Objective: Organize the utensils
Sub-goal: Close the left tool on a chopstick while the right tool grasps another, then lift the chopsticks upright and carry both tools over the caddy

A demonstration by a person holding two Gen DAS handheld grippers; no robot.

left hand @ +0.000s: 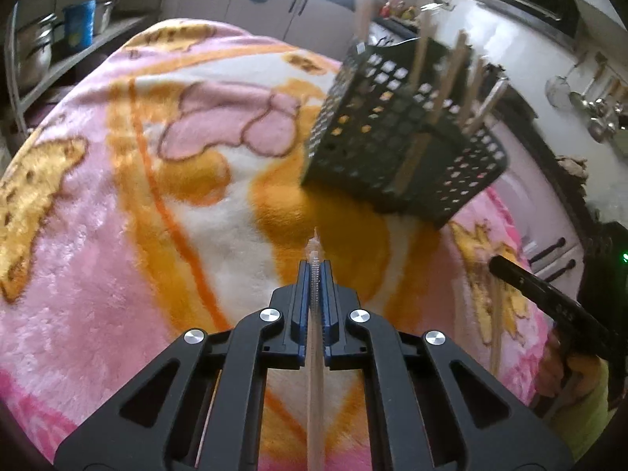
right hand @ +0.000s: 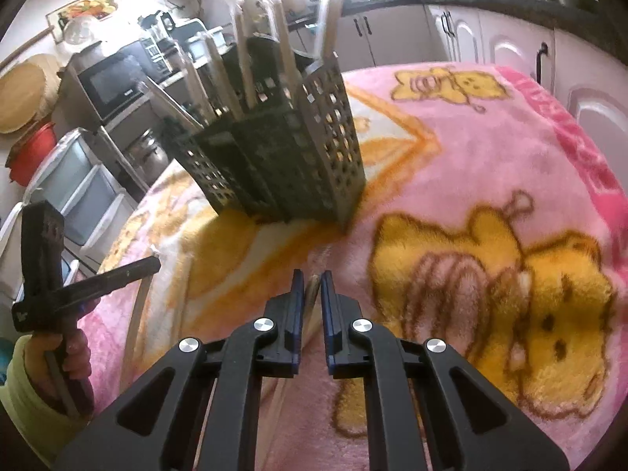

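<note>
Here, the left claw (left hand: 315, 274) is clenched on a thin clear utensil (left hand: 315, 353) that runs down the lower centre of its frame, tip poking just past the blue pads. The right claw (right hand: 313, 294) grips a slim pale utensil (right hand: 313, 298) at lower centre likewise. Beyond both, toward the top of each frame, a dark perforated basket (left hand: 392, 133) of upright utensils stands on the pink cartoon blanket (left hand: 98, 235).
</note>
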